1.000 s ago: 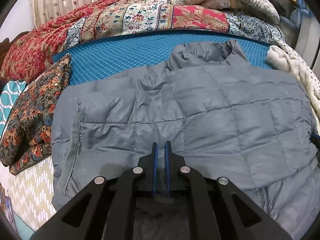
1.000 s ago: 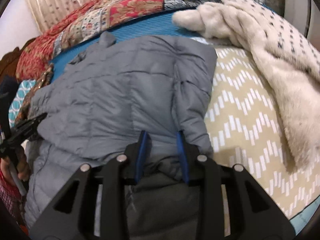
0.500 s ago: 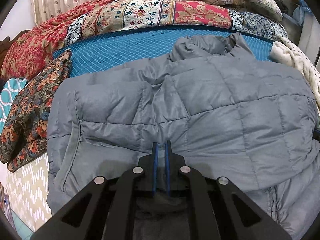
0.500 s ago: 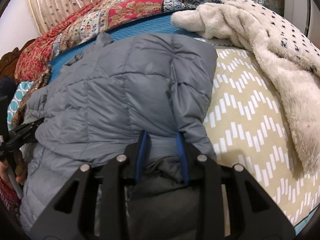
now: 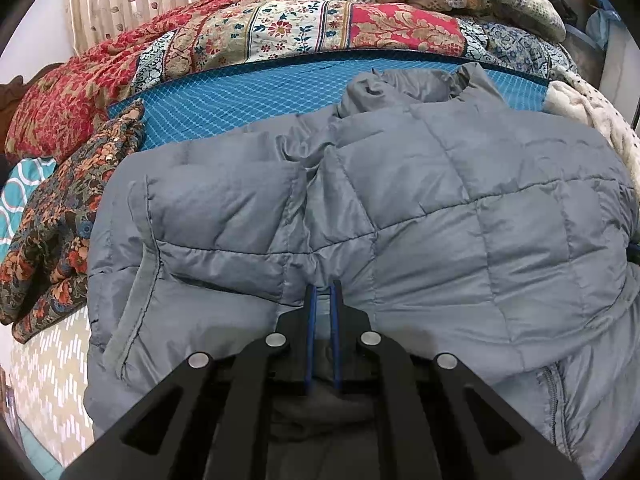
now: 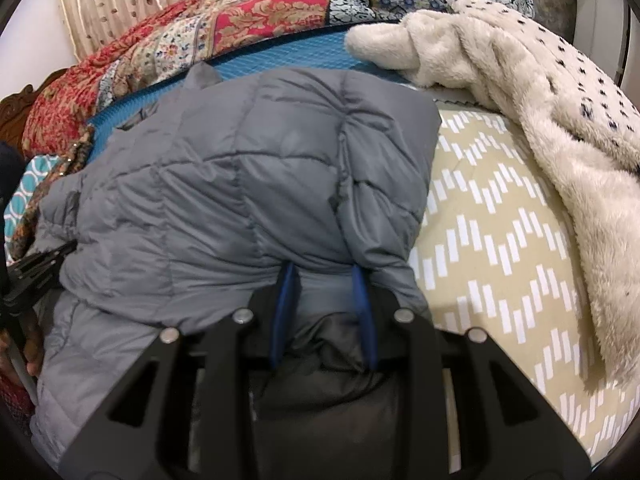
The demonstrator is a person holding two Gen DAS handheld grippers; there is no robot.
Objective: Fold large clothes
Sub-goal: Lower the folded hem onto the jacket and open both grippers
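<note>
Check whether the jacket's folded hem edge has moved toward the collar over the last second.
Yes. In the left wrist view the jacket hem, gripped by the left tongs, has advanced up the bed: it now covers more of the blue mat and lies nearer the collar.

A bed (image 6: pixel 500 240), covered in a beige sheet with white dashes. Spread across it, a grey quilted jacket (image 5: pixel 420 200), collar toward a blue diamond-patterned mat (image 5: pixel 248 92) farther back. Along the far side, floral patchwork quilts (image 5: pixel 304 32); at the right, a cream fleece blanket (image 6: pixel 540 120); at the left, a dark floral cloth (image 5: pixel 60 220).
</note>
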